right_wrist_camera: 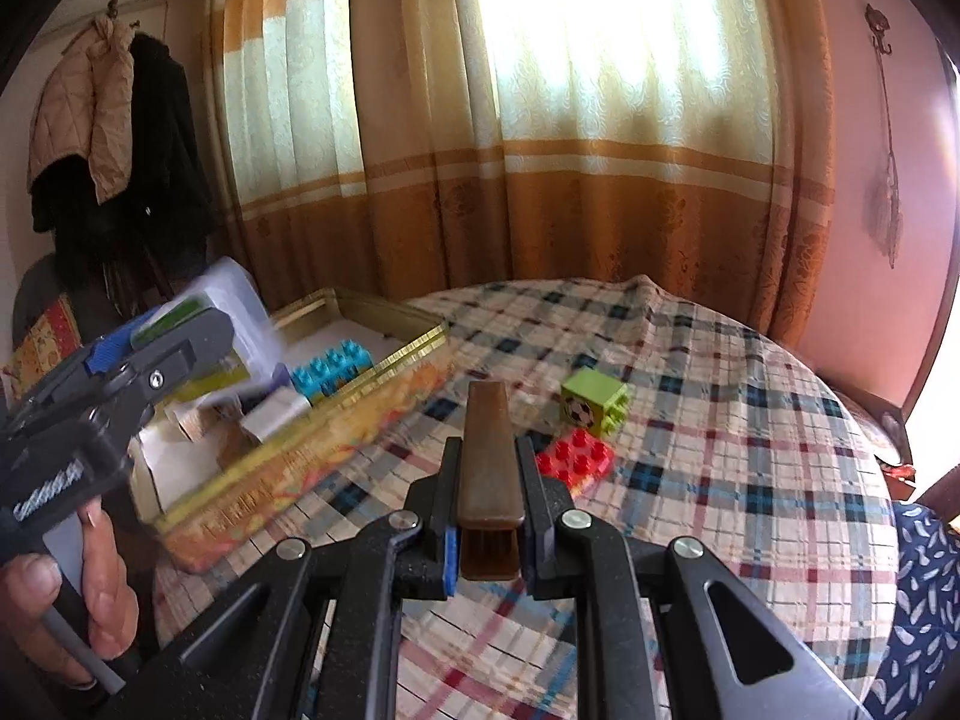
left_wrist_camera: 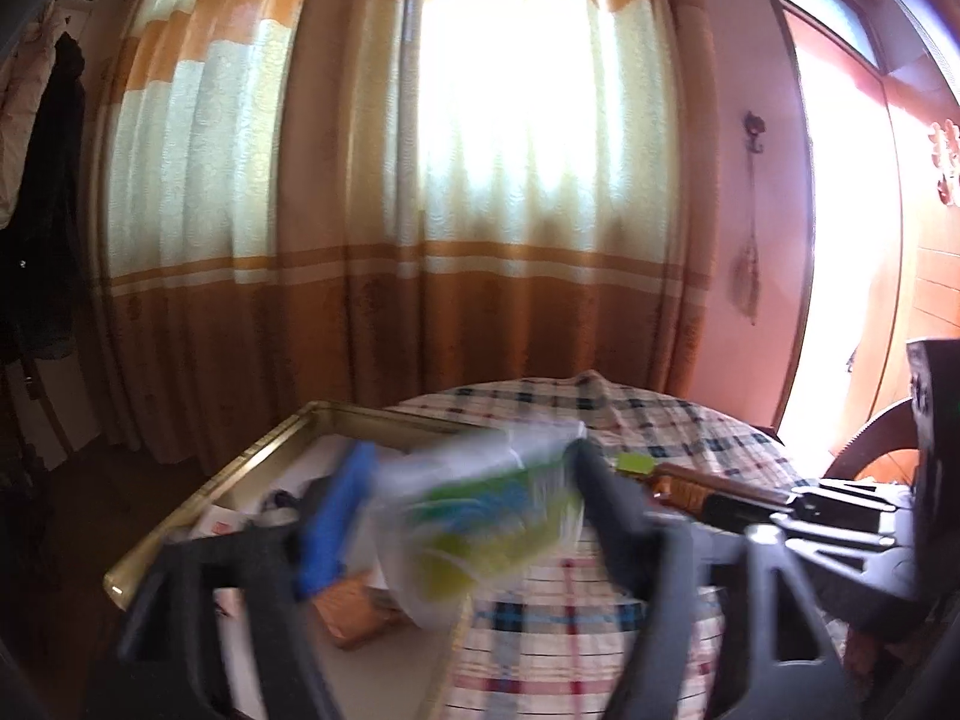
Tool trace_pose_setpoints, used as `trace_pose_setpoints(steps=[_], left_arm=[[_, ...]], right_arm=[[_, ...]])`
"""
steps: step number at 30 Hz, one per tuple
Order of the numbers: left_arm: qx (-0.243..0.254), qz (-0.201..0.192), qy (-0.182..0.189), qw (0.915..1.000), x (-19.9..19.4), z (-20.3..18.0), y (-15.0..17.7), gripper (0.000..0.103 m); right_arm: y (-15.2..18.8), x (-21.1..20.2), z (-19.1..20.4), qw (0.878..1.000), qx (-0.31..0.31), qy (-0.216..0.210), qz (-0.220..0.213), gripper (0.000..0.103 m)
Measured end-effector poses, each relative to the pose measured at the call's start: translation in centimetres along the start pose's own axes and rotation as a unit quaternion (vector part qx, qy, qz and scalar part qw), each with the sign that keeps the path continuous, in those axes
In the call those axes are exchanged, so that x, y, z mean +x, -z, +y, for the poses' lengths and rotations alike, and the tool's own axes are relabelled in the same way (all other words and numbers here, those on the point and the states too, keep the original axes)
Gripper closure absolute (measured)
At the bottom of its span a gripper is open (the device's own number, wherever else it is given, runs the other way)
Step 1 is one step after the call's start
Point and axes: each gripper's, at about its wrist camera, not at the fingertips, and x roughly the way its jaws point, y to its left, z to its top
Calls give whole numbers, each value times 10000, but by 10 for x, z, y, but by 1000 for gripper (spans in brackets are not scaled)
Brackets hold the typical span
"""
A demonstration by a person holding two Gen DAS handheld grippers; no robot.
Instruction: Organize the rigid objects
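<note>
1. My right gripper has its jaws clamped on a brown comb
2. My left gripper has its jaws pressed on a blurred clear pack over the tin box at the table left edge
3. Green block and red block sit mid-table, just beside each other

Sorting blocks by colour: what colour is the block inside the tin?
Light blue block, clearest in the right wrist view.
</note>
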Motion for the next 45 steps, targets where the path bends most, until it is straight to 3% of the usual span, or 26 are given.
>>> trace_pose_setpoints(steps=[8,12,14,16,18,20,23,28,33,36,39,40,41,45], left_arm=[[-242,328,-247,9989,19,40,-4,47],[-286,242,-336,9987,15,43,-4,46],[-227,291,-142,9992,13,31,-2,31],[-119,298,-16,9995,10,15,3,9],[-18,392,223,9990,10,-2,10,3],[203,722,676,9949,15,-27,21,0],[463,1318,1109,9840,28,-60,40,0],[609,1948,1335,9698,44,-88,61,0],[615,2352,1376,9602,57,-96,68,0],[621,2802,1189,9505,70,-94,77,0],[536,2858,1325,9476,73,-91,78,3],[523,2945,1460,9430,75,-92,80,16],[480,3021,1605,9384,77,-92,82,22],[425,2800,1523,9469,67,-85,75,22]], right_arm=[[-17,14,36,9991,-245,-351,-26,87],[-15,10,38,9989,-375,-270,-54,87],[-12,2,28,9991,-396,-158,-25,87],[-8,-7,16,9992,-401,-19,-1,87],[-4,-19,2,9995,-318,92,12,87],[4,-28,-11,9993,-304,220,38,87],[12,-32,-28,9988,-289,386,123,87],[20,-32,-43,9988,-147,436,163,87],[25,-27,-46,9988,-117,423,196,87],[26,-27,-43,9988,-132,421,207,87],[26,-26,-42,9988,-133,412,210,87],[26,-25,-41,9988,-141,416,213,87],[26,-25,-40,9988,-140,418,213,87],[25,-24,-37,9989,-143,401,197,87]])
